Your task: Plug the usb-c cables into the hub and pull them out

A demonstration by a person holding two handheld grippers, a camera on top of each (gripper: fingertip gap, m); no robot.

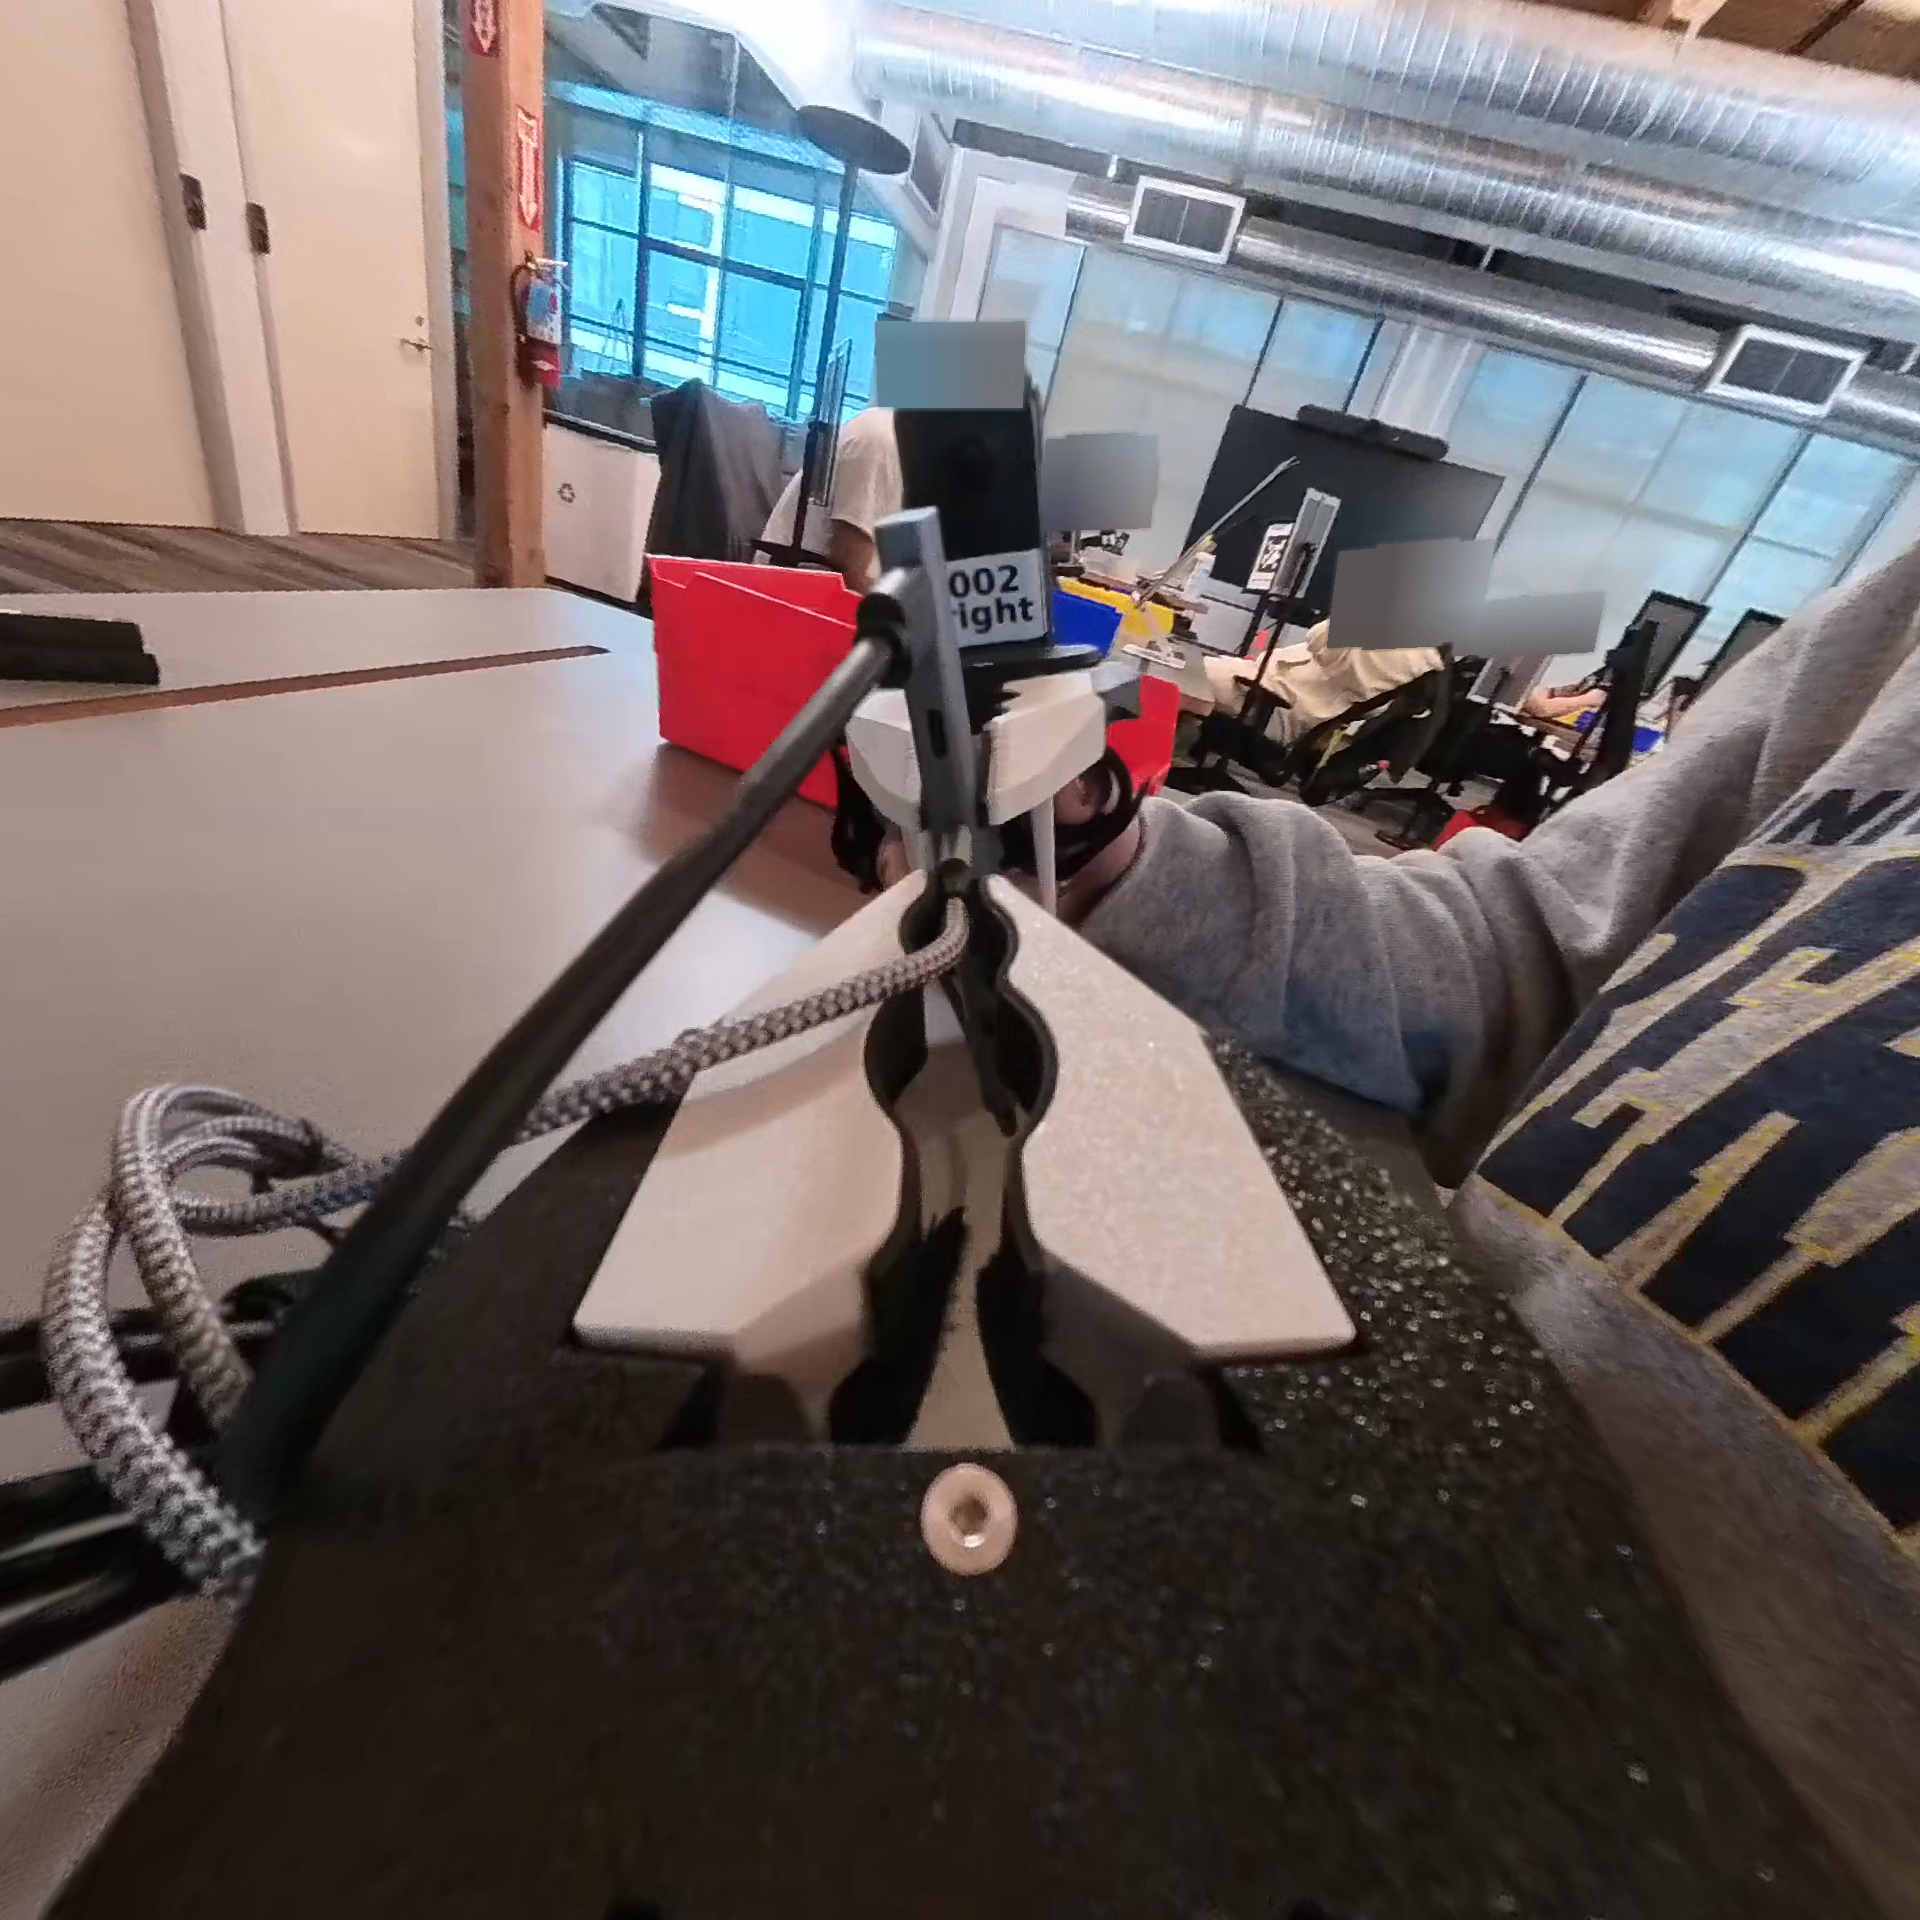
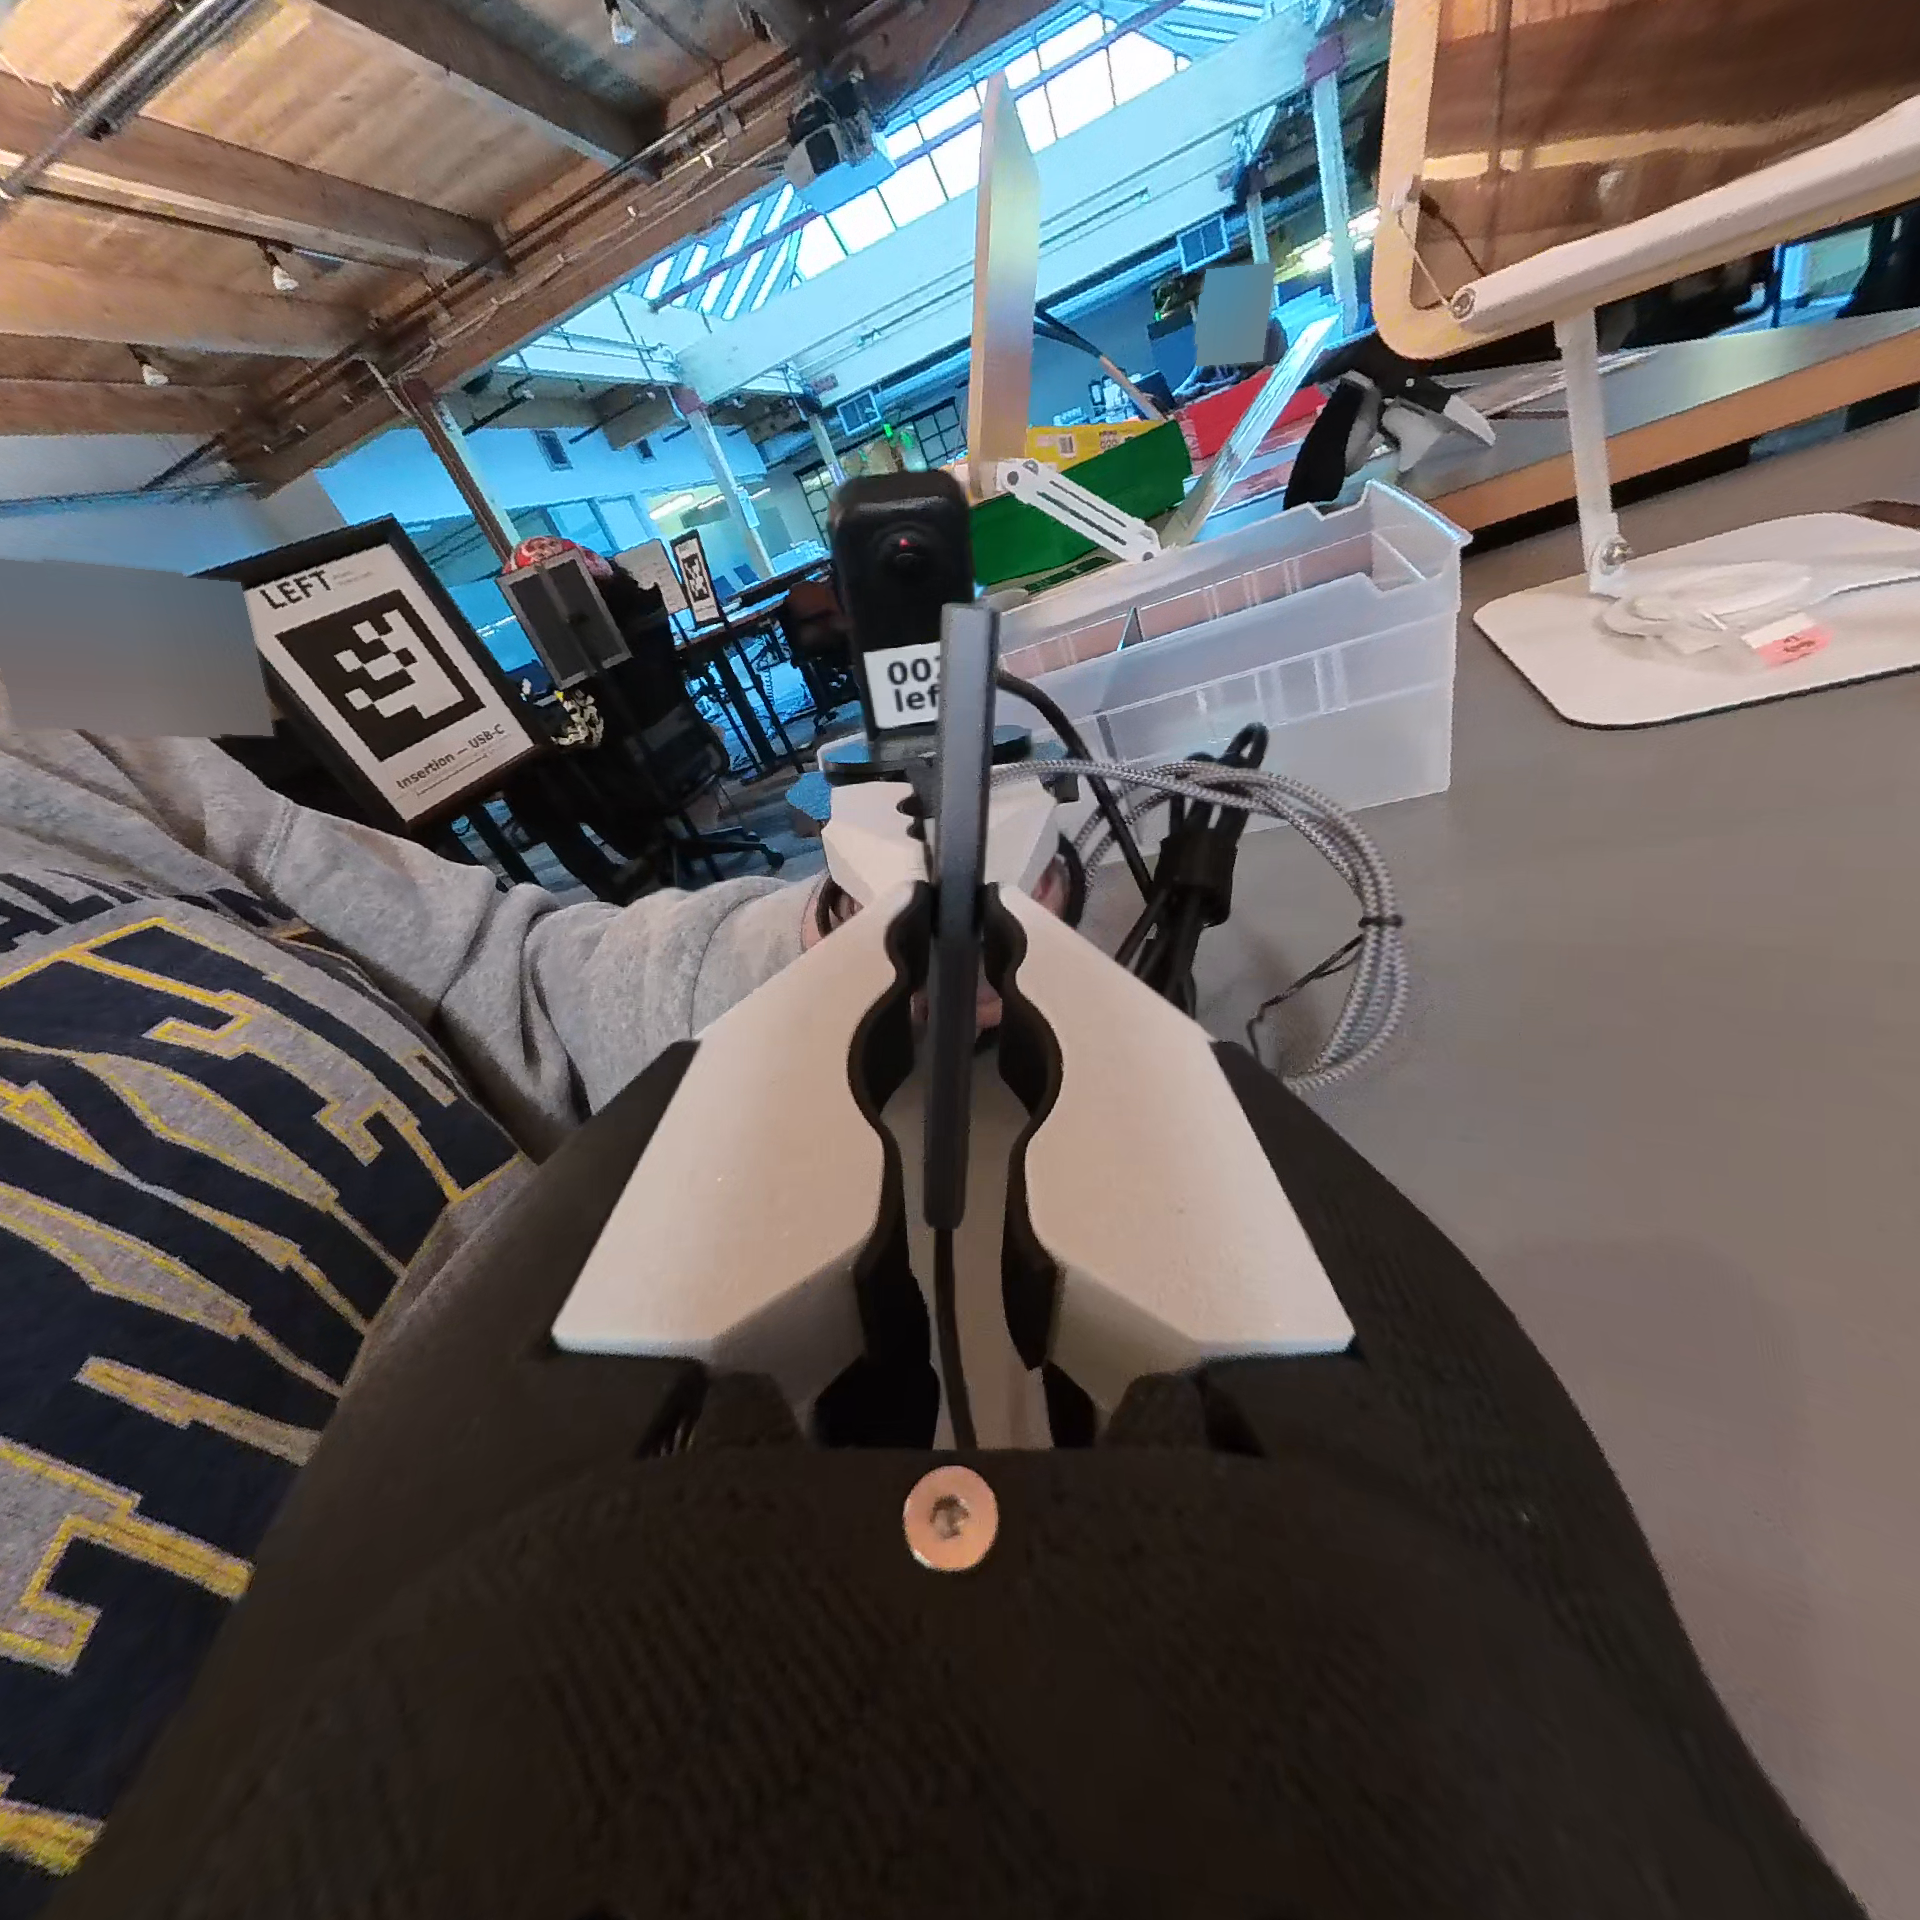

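Each wrist camera sits low behind its own tongs, looking along them, close over the surface (image 1: 312,831). Views face each other; both share the hub (image 2: 961,831) between.

Slim dark-grey slab-shaped USB hub (image 2: 951,883): upright on edge, pinched in right claw (image 2: 951,914), own black lead (image 1: 582,997) off its top toward 7 o'clock. Grey-and-white braided USB-C cable (image 1: 727,1039): plug end pinched in left claw (image 1: 961,914) just below hub, slack trailing toward 8 o'clock, looped on grey counter (image 1: 312,831).
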